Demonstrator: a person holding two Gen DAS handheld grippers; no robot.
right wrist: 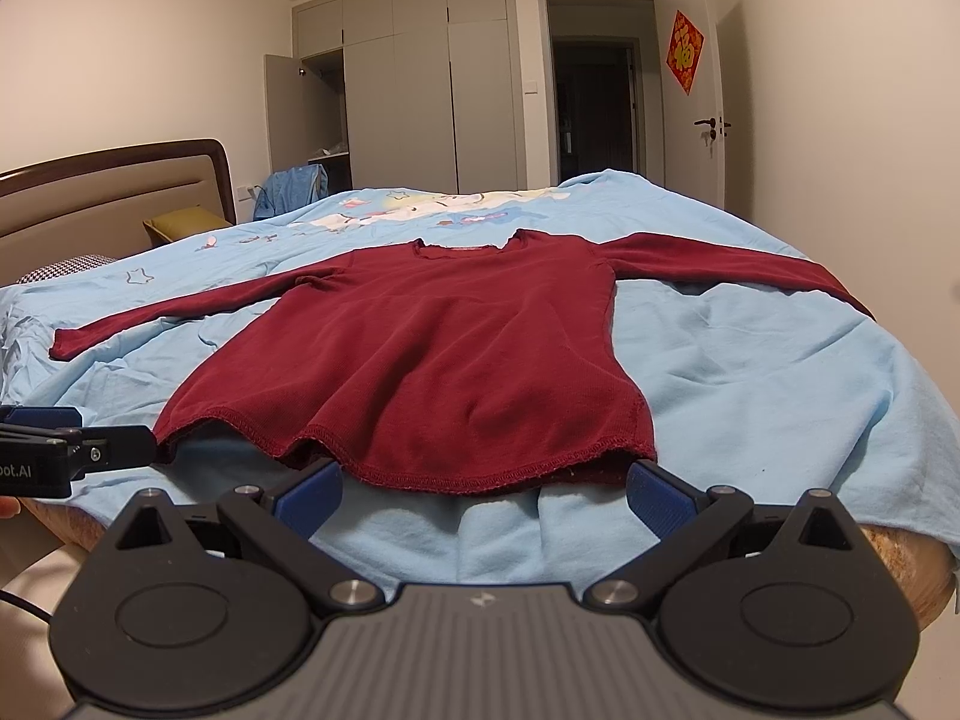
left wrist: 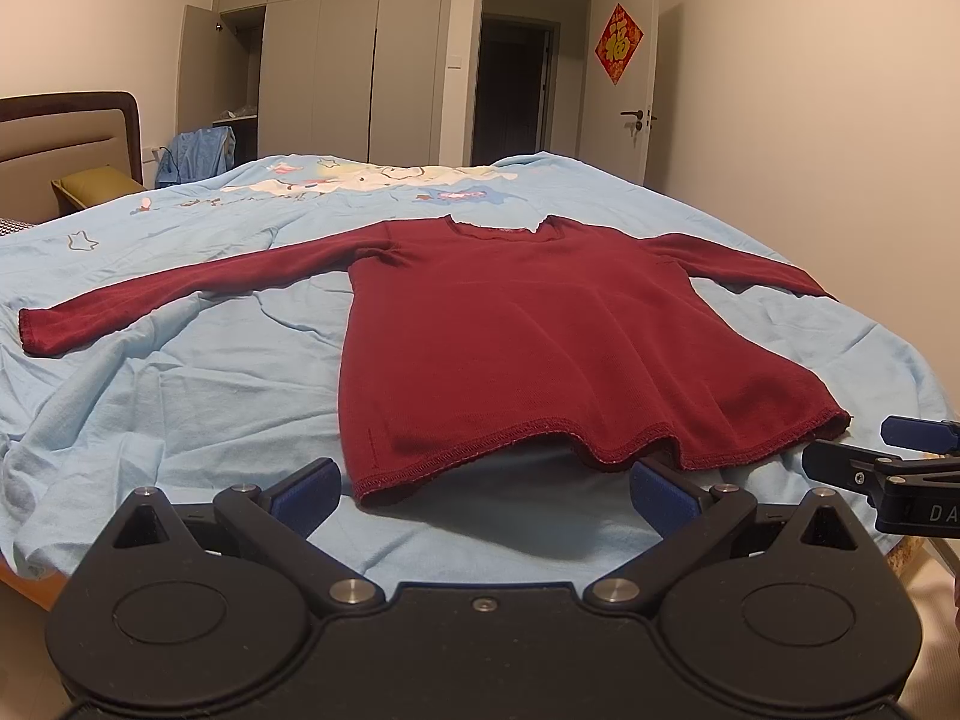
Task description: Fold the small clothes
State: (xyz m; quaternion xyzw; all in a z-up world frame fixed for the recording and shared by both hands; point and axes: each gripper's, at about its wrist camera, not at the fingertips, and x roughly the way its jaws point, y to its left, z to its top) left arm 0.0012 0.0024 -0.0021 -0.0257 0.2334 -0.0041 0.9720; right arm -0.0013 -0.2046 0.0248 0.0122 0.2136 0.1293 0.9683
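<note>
Sweater [left wrist: 528, 324] spread flat on bed [left wrist: 180, 372], left hand-held gripper [left wrist: 483, 492] released, right hand-held gripper [right wrist: 483, 495] released, seemingly near hem.

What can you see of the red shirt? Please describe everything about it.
The red shirt is dark red, long-sleeved, seemingly of fine ribbed knit, with a round neck and stitched hem. It lies flat and unfolded on the blue sheet, neck away from the cameras, both sleeves spread out sideways. The hem is wavy and nearest the open left gripper and open right gripper. Neither gripper holds it; only the sheet clearly touches it.
</note>
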